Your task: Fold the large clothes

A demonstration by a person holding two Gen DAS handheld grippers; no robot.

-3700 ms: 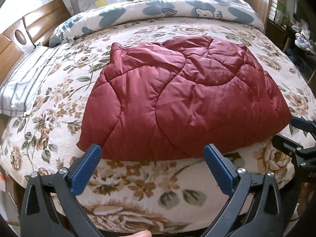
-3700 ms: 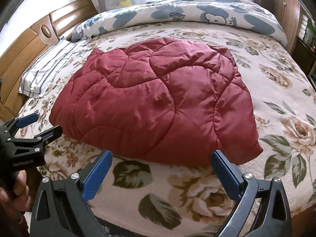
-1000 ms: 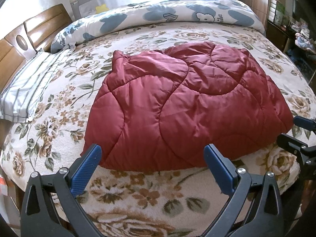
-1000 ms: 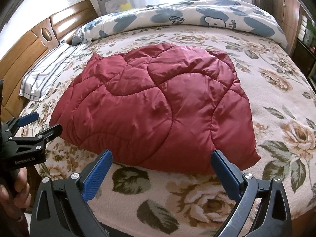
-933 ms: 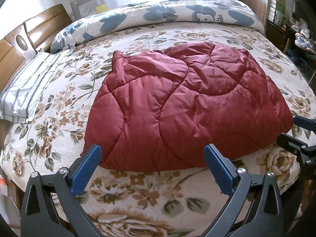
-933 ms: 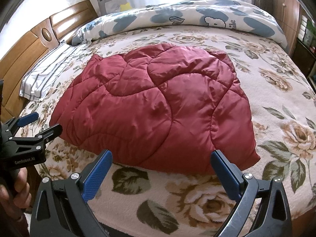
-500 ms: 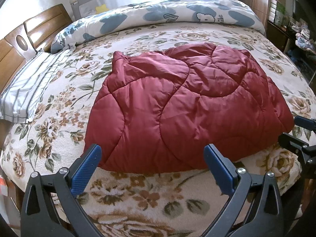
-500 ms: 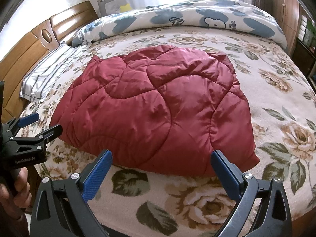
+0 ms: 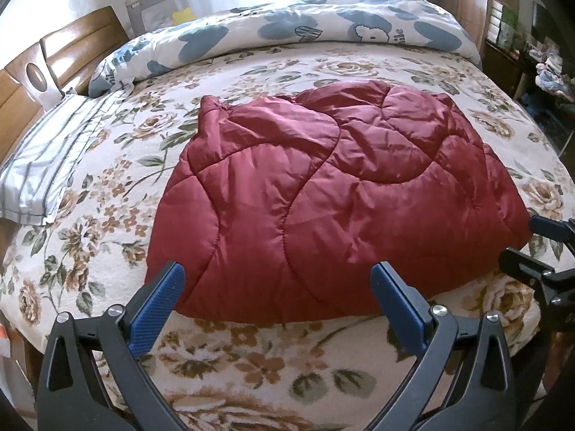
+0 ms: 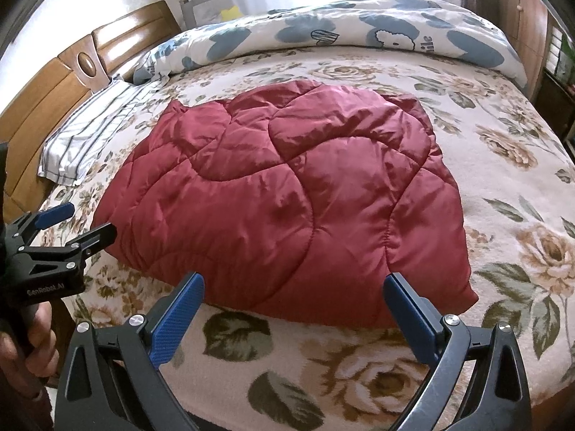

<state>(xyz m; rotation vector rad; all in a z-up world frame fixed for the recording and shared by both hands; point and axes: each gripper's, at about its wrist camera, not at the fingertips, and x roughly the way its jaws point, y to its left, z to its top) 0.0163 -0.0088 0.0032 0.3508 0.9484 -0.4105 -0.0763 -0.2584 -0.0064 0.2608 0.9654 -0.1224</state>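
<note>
A dark red quilted padded garment [image 9: 323, 194] [image 10: 287, 201] lies folded into a rounded heap in the middle of the bed. My left gripper [image 9: 278, 287] is open, its blue-padded fingers just short of the garment's near hem, holding nothing. My right gripper [image 10: 293, 294] is open too, hovering at the near hem further right. In the right wrist view the left gripper [image 10: 77, 221] shows at the left edge, held by a hand [image 10: 25, 344]. In the left wrist view the right gripper [image 9: 532, 240] appears at the right edge.
The bed carries a cream floral blanket [image 9: 251, 359] [image 10: 359, 366]. A rolled blue-patterned duvet [image 9: 305, 28] [image 10: 359, 32] lies along the far side, a striped pillow [image 9: 46, 165] [image 10: 93, 133] at the left by the wooden headboard [image 10: 46, 82]. Dark shelves [image 9: 521, 46] stand at the right.
Both grippers have edged slightly closer to the garment's near hem. The garment itself has not moved, and both grippers stay open.
</note>
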